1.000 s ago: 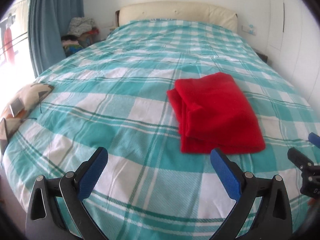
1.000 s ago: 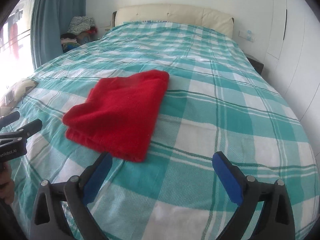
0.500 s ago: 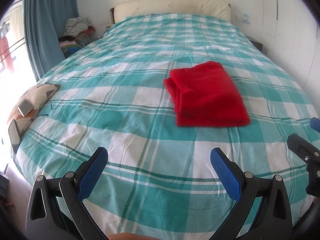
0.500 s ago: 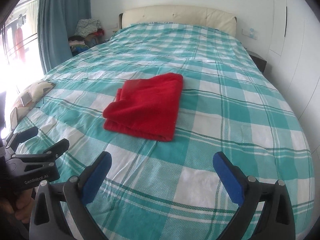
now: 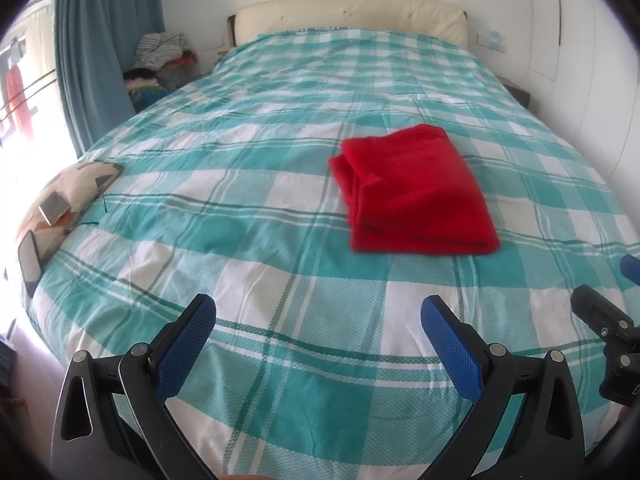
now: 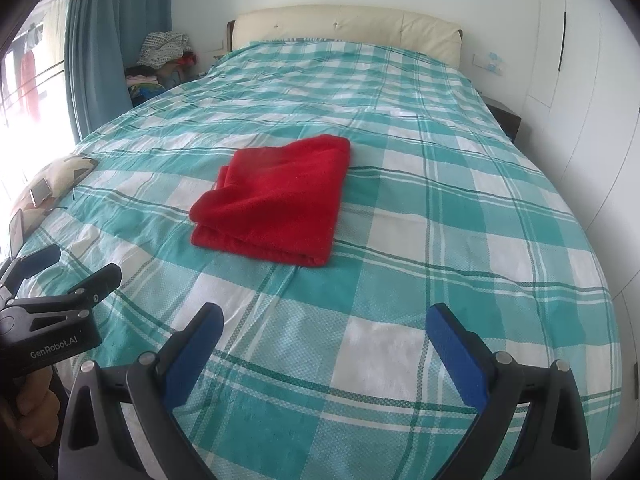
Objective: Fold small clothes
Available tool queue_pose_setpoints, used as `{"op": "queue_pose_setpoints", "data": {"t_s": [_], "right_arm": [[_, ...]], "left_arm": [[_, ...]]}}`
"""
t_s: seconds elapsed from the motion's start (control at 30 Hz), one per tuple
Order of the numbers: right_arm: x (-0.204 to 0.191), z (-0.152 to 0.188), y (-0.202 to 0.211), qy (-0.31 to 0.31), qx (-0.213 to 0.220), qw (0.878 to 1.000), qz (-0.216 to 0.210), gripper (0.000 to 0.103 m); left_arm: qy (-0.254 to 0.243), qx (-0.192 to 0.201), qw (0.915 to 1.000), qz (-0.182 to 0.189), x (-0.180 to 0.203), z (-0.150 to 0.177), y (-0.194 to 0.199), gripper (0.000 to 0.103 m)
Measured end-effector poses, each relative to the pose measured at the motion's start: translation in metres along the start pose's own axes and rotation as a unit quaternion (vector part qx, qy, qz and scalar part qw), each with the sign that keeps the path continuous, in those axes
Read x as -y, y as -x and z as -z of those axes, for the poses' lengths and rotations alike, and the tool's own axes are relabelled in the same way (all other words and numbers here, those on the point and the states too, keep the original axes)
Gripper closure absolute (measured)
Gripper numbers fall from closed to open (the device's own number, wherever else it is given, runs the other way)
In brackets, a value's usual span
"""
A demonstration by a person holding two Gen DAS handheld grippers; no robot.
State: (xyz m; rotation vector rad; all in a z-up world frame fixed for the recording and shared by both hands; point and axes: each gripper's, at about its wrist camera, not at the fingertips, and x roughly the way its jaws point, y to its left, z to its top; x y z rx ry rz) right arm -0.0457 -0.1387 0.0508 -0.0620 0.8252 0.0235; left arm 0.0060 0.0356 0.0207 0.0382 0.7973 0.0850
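A red cloth [image 5: 412, 192] lies folded into a flat rectangle on the teal plaid bed [image 5: 248, 184]. It also shows in the right wrist view [image 6: 276, 200]. My left gripper [image 5: 316, 324] is open and empty, held above the bed's near edge, well short of the cloth. My right gripper [image 6: 324, 332] is open and empty too, near the front of the bed, with the cloth ahead and to its left. The left gripper shows at the left edge of the right wrist view [image 6: 60, 276].
A patterned cushion [image 5: 68, 196] with a phone [image 5: 29, 260] lies at the bed's left edge. A blue curtain [image 5: 96, 52] and a pile of clothes [image 5: 160, 60] stand at the back left. White wardrobe doors [image 6: 592, 92] line the right side.
Both grippers have drawn back from the folded red cloth toward the foot of the bed. The cloth stays folded and has not moved.
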Motion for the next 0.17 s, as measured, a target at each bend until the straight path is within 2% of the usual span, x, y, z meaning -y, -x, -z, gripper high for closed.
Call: {"op": "queue_pose_setpoints", "data": {"t_s": [0.17], "right_arm": [[0.0008,-0.0001,0.0019,-0.003,0.004,1.0,-0.001,0.003]], "left_arm": [[-0.014,0.013,0.9998,-0.004,0.0048,0.0008,0.0069,0.0]]}}
